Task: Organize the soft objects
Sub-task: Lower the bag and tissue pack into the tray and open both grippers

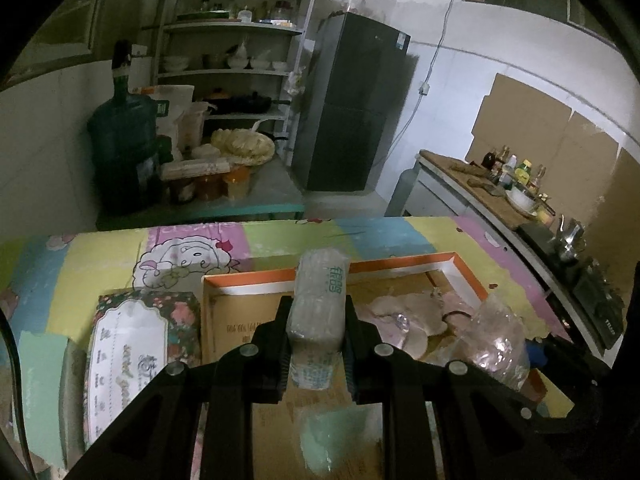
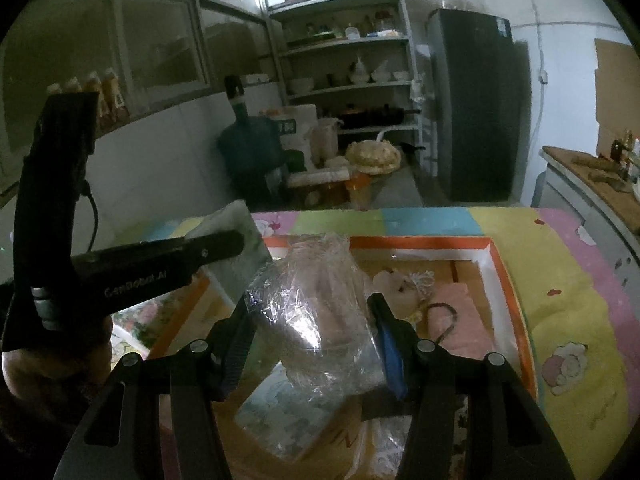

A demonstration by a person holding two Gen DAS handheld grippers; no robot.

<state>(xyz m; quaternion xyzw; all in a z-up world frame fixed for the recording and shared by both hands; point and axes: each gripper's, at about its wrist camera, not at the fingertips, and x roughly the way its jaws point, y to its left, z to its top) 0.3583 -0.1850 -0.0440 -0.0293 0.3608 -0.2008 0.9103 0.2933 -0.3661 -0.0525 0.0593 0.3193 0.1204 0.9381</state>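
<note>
The left gripper clamped a tissue pack above the orange-rimmed box; the right gripper pinched a clear plastic bag over it. Placing was underway; lowering and releasing likely followed.

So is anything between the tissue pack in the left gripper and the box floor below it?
Nothing visible: the left gripper holds the tissue pack over bare cardboard of the orange-rimmed box; the cloth items lie further right.
</note>
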